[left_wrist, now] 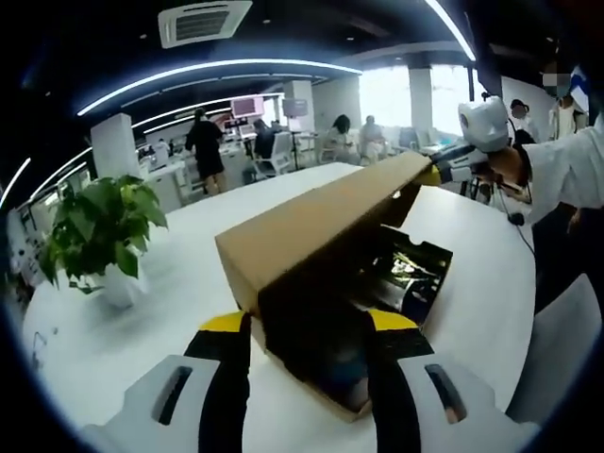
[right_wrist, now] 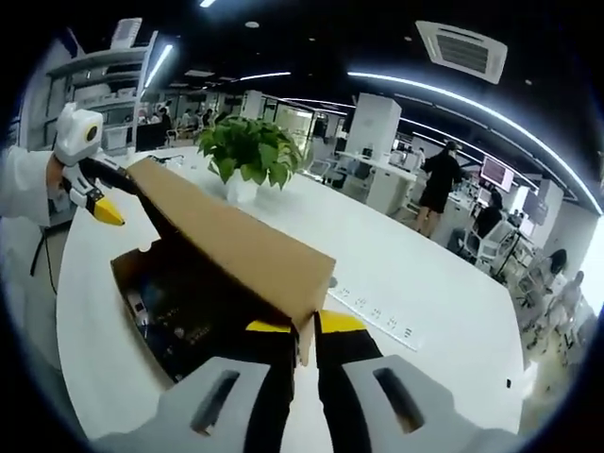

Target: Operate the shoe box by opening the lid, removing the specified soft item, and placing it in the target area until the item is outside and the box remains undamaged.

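Observation:
A brown cardboard shoe box (left_wrist: 311,226) lies on a white round table (left_wrist: 142,330) with its lid (right_wrist: 226,241) raised. My right gripper (right_wrist: 307,330) is shut on the lid's near edge, and in the left gripper view it appears at the lid's far corner (left_wrist: 444,172). The jaws of my left gripper (left_wrist: 308,323) stand wide apart, open, either side of the box's near end. In the right gripper view the left gripper (right_wrist: 99,203) is beside the box's far corner. Something dark in shiny black wrapping (left_wrist: 406,274) lies inside the box (right_wrist: 179,321).
A potted green plant (left_wrist: 99,231) (right_wrist: 250,151) stands on the table beyond the box. A pale printed strip (right_wrist: 373,311) lies on the tabletop. A white chair (left_wrist: 566,330) is at the table's edge. People and office desks (left_wrist: 212,142) fill the background.

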The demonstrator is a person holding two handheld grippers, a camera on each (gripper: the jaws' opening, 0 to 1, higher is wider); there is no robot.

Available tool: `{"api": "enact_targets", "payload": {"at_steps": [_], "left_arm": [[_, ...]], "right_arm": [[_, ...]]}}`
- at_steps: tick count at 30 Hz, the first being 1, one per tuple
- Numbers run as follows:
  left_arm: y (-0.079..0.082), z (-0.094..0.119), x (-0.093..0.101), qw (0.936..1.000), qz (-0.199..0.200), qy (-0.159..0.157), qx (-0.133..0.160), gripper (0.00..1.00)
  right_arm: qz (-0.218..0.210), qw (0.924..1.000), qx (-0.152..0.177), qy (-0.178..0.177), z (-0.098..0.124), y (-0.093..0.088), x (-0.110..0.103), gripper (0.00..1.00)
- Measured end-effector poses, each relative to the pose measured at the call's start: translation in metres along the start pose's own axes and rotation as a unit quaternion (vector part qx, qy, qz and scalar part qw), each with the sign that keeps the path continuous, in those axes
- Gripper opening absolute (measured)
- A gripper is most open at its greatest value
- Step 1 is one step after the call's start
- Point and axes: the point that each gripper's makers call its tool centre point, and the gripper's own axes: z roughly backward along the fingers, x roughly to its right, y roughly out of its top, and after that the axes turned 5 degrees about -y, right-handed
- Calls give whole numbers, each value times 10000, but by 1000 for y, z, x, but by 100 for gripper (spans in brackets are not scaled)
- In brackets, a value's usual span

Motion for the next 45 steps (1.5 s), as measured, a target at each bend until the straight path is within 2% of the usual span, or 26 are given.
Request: {"api": "enact_targets", "payload": {"at_steps": [6,13,18,20,26,31,35,41,45], "left_arm": [[0,-1,-5,10000,-11,8,95,46],[-13,-14,-7,10000,-61,68,-8,50],[-23,-23,-16,9996,-116,256,-42,47],[-25,-25,-25,9990,-79,436,9,47],[-35,-36,-36,9987,11,494,-117,40],[-37,-39,-49,9977,118,665,-44,37],[-42,-44,-53,9973,149,711,-112,28],[-39,-49,-58,9966,355,743,-31,22],[-35,-53,-63,9960,328,830,-16,17]], "right_arm": [[-33,10000,-19,-29,-3,2,5,4],[-84,9999,-37,-68,-6,5,9,3],[-199,9997,-50,-95,-11,9,14,3],[-285,9995,-71,-102,-12,10,16,3],[-313,9993,-162,-121,-19,14,20,2],[-357,9991,-204,-142,-24,15,25,2],[-355,9990,-242,-152,-29,17,28,2],[-422,9986,-286,-160,-39,20,34,2],[-429,9985,-304,-156,-44,20,37,2]]}}
